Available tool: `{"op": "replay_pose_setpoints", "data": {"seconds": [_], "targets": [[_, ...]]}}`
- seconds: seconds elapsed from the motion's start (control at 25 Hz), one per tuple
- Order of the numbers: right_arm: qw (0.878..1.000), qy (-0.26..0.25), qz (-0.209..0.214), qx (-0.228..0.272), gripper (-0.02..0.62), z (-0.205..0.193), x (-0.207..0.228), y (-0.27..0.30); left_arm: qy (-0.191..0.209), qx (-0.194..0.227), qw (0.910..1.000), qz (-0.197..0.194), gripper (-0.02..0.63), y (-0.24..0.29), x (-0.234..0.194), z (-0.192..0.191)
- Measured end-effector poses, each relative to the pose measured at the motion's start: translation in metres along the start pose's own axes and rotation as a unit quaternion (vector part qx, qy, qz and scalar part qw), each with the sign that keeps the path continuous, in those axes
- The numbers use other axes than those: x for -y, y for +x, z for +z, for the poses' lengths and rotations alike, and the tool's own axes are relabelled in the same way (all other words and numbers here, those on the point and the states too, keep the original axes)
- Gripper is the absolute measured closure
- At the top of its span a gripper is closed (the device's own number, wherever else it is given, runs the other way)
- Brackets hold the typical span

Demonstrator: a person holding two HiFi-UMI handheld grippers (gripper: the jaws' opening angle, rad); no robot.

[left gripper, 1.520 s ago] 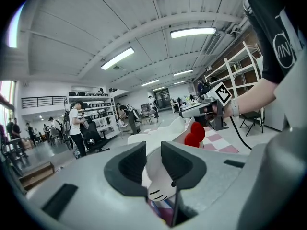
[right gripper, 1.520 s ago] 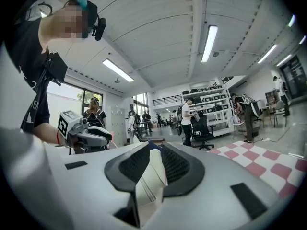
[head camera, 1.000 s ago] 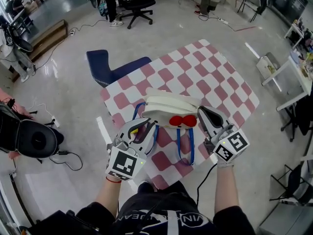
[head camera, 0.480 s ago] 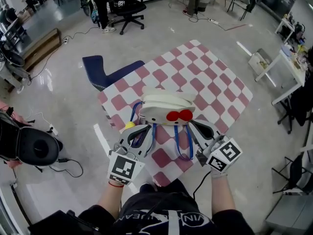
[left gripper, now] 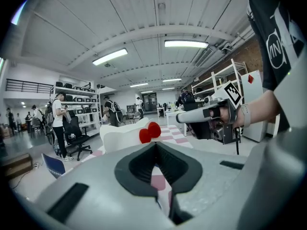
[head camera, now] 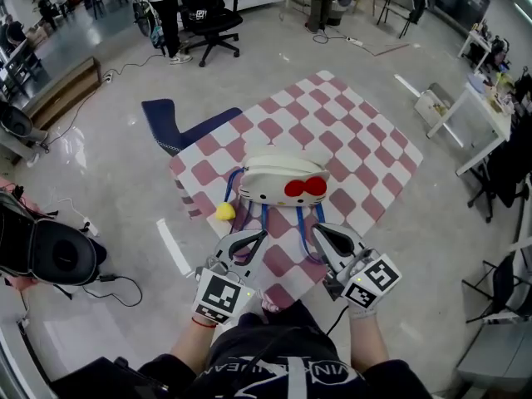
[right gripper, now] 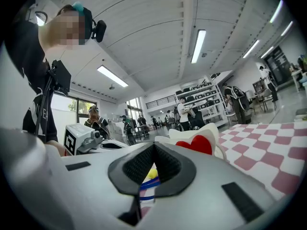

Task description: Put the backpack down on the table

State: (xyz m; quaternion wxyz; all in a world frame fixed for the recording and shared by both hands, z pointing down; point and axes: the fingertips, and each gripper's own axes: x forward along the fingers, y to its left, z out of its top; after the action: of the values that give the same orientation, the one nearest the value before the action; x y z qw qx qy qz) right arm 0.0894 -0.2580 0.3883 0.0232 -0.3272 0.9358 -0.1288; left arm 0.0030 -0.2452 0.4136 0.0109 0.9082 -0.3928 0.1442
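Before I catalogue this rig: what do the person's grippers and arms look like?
The left gripper and right gripper match: pale grey shells, black jaw pads, a white cube with black square markers on each. The person wears a black short-sleeved shirt with white print and a red band at the left wrist.

Shirt print (head camera: 287, 379): white letters "VIN" and "UEAN", one on each side of a centre line; the rest is cut off.
Left hand-held gripper (head camera: 247, 243) cube (head camera: 221, 296): black-and-white square code marker; no lettering.
Right hand-held gripper (head camera: 324, 241) cube (head camera: 370, 279): same kind of marker; no lettering.
Office chair back (head camera: 199, 13): white print, too small to read.
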Motion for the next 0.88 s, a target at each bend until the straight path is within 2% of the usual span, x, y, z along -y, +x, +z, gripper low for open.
{"op": "replay_pose_setpoints", "data": {"seconds": [0.36,0.88], "targets": [[0.999,0.0,-0.011,-0.03,0.595,-0.046,-0.063,-0.007,-0.028,-0.008,0.9994,-0.019,0.6,-0.032,0.039,-0.026],[0.999,-0.006,-0.021,-0.027,0.595,-0.068,-0.125,-0.025,-0.023,-0.013,0.9991,-0.034,0.6,-0.086,0.063,-0.048]]}}
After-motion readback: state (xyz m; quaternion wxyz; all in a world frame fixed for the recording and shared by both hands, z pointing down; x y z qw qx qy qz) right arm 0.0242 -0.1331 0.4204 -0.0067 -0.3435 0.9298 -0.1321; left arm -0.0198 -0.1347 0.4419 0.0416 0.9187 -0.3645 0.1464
